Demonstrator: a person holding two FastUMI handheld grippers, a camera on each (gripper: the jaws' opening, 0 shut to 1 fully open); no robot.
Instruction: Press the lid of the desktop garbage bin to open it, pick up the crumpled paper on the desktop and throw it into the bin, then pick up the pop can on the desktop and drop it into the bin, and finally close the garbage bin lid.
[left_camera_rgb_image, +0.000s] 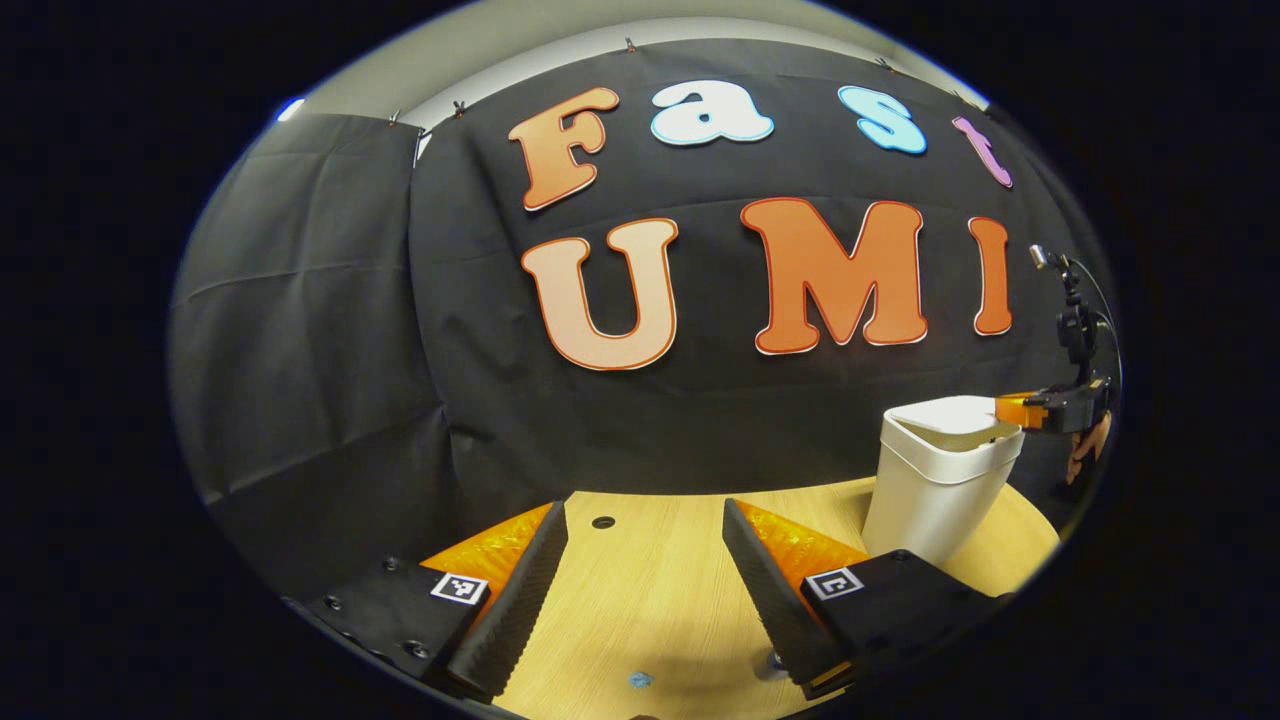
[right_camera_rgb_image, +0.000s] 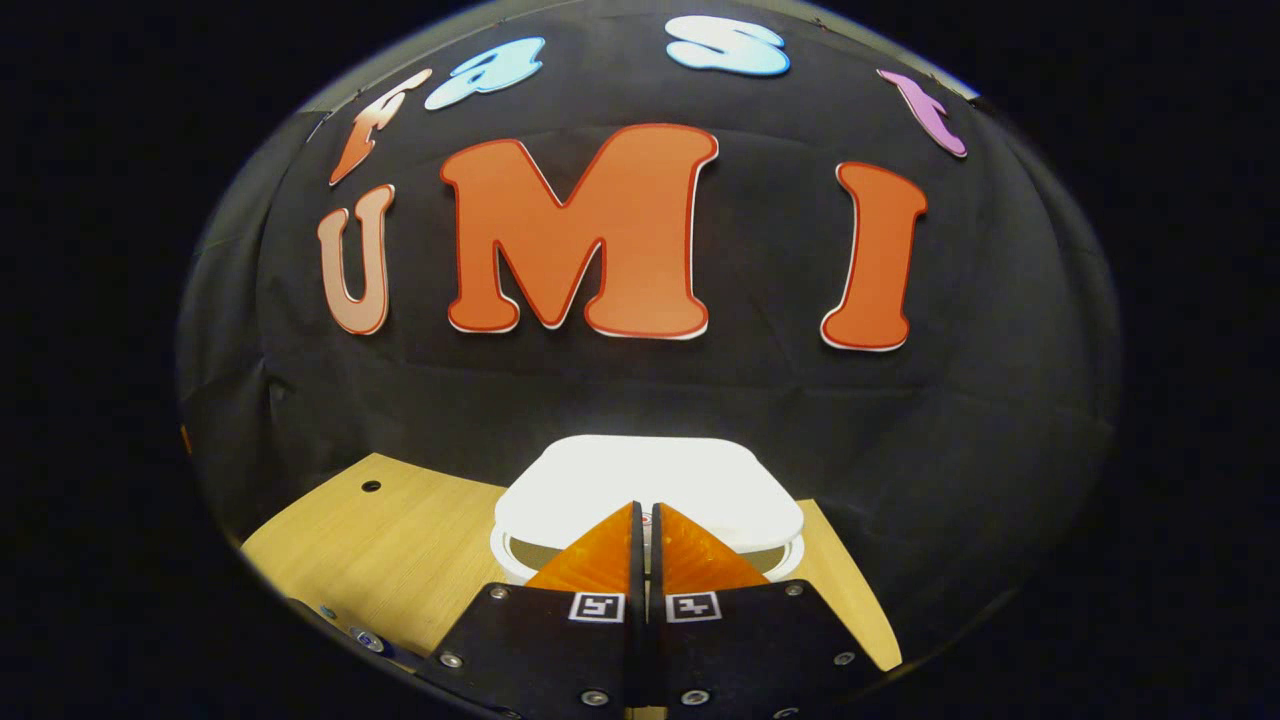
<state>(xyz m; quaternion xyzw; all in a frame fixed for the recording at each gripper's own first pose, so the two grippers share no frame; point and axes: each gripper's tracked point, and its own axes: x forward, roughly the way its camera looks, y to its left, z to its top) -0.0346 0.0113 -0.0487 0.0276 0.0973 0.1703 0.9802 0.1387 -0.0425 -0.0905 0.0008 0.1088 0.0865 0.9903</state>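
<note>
Left gripper (left_camera_rgb_image: 645, 580): the fingers are held wide apart, with nothing between them; bare wooden table (left_camera_rgb_image: 650, 600) is seen through the gap.

Right gripper (right_camera_rgb_image: 645, 520): the fingers are closed together, tip against tip, with nothing clamped between them. In the left gripper view the same tool (left_camera_rgb_image: 1040, 408) is seen farther off at the right edge, reaching in over the bin's top from the right, and a hand (left_camera_rgb_image: 1088, 445) is glimpsed behind it.

Garbage bin (left_camera_rgb_image: 935, 480): a white desktop bin is stood upright on the table, to the right of the left gripper and beyond its right finger, well outside the open gap.

Lid (right_camera_rgb_image: 650, 485): in the right gripper view the white lid is found directly ahead of the closed tips and just under them, its near edge lifted slightly so that a dark slit is shown above the bin's rim. The tips appear to be resting on the lid's near edge, though actual contact cannot be confirmed from this angle.

Table: light wood, with a small dark hole (left_camera_rgb_image: 603, 522) near its far edge, seen between the left gripper's fingers; a small blue mark (left_camera_rgb_image: 640, 680) is seen close to the camera.

Backdrop: black cloth (right_camera_rgb_image: 640, 390) is hung behind the table.
</note>
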